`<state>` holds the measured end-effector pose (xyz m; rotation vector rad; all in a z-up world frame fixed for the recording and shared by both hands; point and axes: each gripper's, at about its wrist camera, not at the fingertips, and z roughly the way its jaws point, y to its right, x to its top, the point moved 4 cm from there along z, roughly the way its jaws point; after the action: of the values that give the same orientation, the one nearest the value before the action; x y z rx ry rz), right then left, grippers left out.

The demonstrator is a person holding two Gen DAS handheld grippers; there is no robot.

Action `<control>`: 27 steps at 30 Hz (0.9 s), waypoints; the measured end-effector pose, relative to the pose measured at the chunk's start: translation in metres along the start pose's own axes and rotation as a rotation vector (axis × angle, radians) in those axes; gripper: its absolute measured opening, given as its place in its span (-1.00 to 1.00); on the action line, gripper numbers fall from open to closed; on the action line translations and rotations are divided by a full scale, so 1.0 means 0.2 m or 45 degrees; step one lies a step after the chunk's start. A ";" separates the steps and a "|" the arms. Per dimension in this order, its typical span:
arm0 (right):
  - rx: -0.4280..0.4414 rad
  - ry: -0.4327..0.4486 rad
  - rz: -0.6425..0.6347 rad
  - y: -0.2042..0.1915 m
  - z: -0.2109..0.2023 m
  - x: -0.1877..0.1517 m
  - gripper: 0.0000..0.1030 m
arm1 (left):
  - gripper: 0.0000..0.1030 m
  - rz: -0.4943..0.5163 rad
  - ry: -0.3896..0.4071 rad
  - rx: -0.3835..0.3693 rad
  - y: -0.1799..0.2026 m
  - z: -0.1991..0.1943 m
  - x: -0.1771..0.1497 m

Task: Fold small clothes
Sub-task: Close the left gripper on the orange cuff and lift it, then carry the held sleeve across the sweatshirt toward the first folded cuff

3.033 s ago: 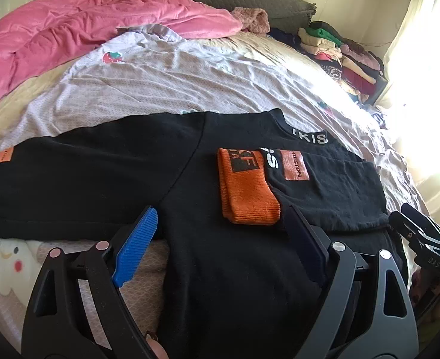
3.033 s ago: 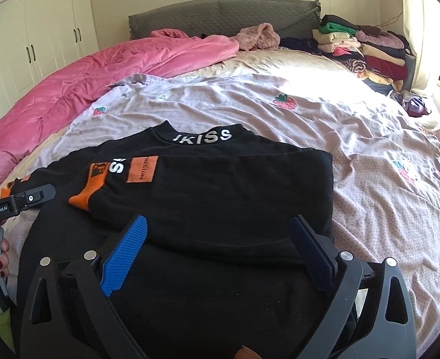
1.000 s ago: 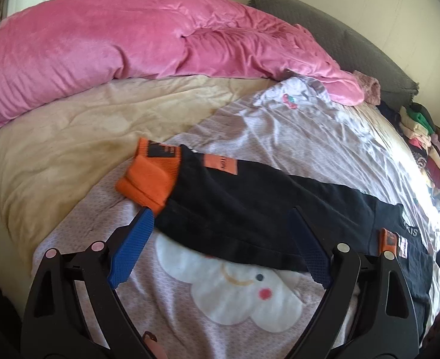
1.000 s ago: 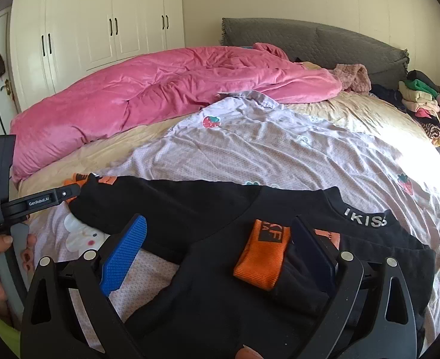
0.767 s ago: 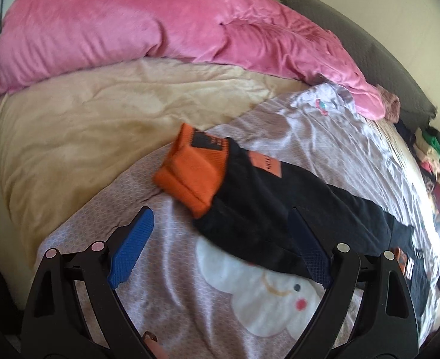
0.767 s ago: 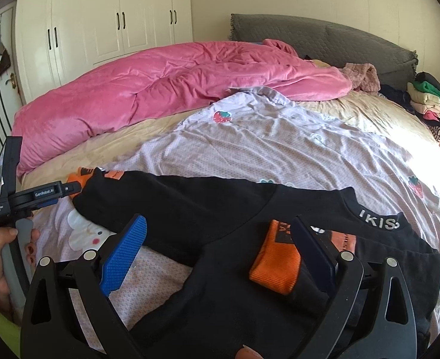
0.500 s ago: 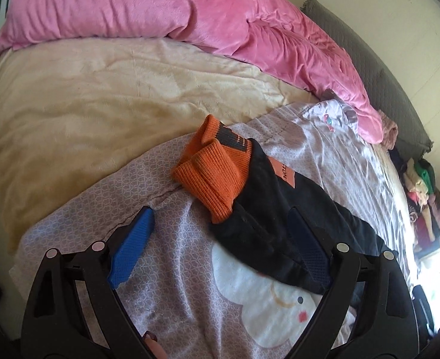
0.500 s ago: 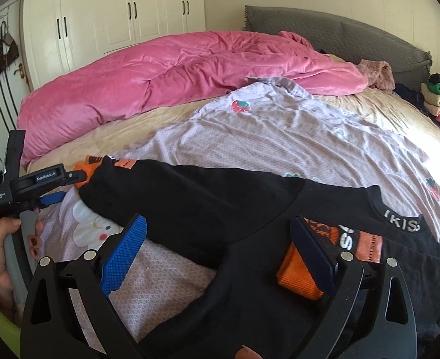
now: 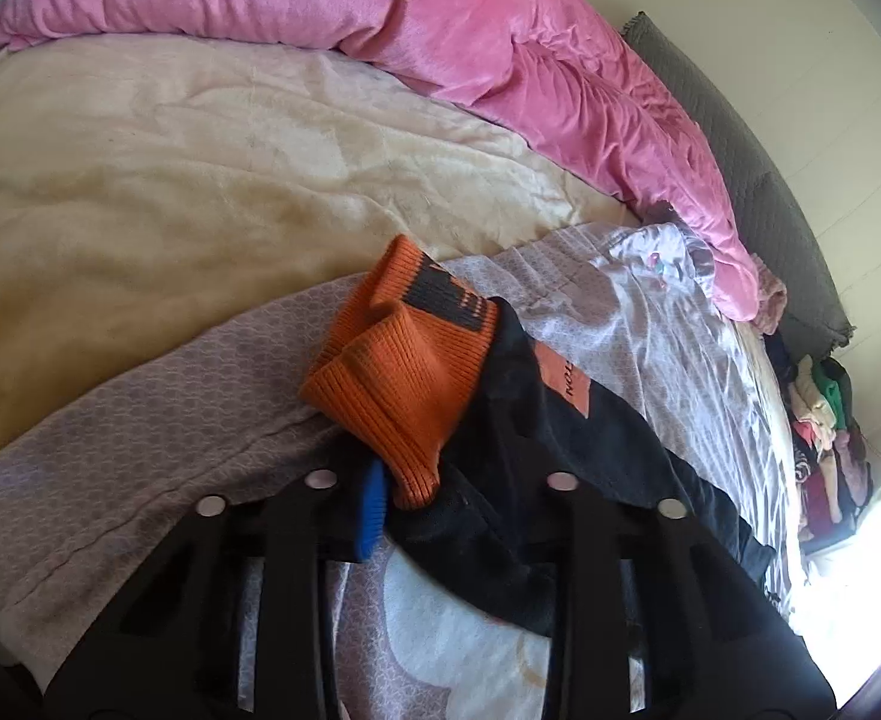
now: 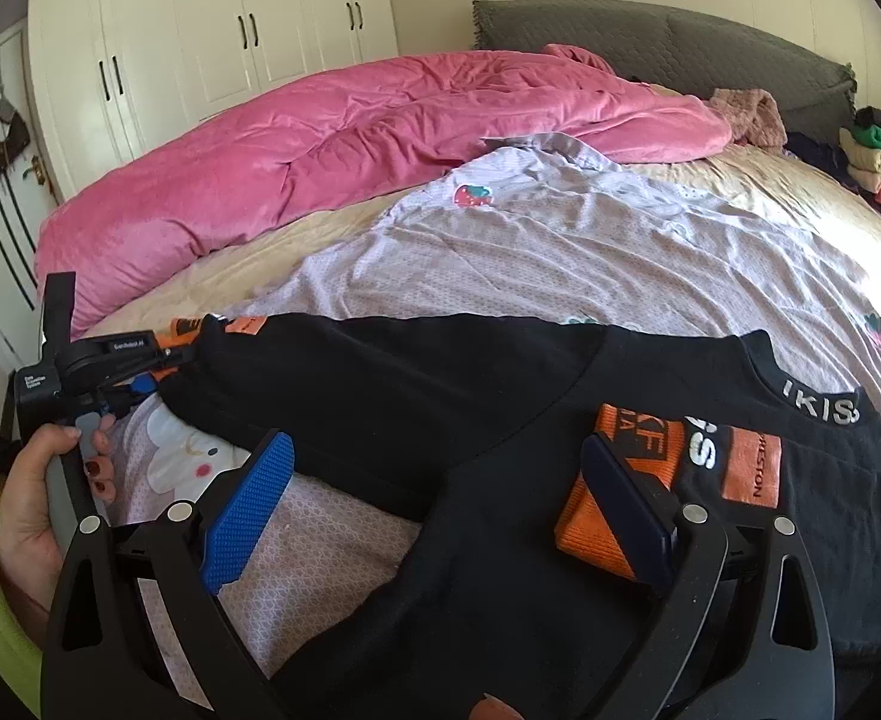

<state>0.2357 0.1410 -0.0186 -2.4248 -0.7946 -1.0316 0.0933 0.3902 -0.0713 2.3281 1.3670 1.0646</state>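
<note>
Left gripper (image 9: 416,498) nipping the orange cuff (image 9: 398,378)
Its jaws have just been closing on the cuff near the sheet's (image 9: 140,438) edge; right gripper (image 10: 440,498) gapes wide, empty, above the black sweater (image 10: 440,396)

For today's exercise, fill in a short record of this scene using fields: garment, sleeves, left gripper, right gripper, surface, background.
garment: black sweatshirt, spread flat
sleeves: one orange cuff folded onto the chest; the other cuff at the outstretched end
left gripper: jaws just closed, pinching the outstretched sleeve at its cuff
right gripper: open above the sweatshirt, holding nothing
surface: lilac patterned sheet on a bed
background: pink duvet, stacked clothes, white wardrobe
</note>
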 end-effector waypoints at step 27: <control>-0.097 0.095 0.348 0.57 -0.44 -0.25 0.86 | -0.94 0.452 0.155 -0.178 0.63 -0.46 -0.26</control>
<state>0.2324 -0.0113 -0.0130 -2.4553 -0.3914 -1.0521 0.0978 0.2653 0.0354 2.4907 0.8971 1.3720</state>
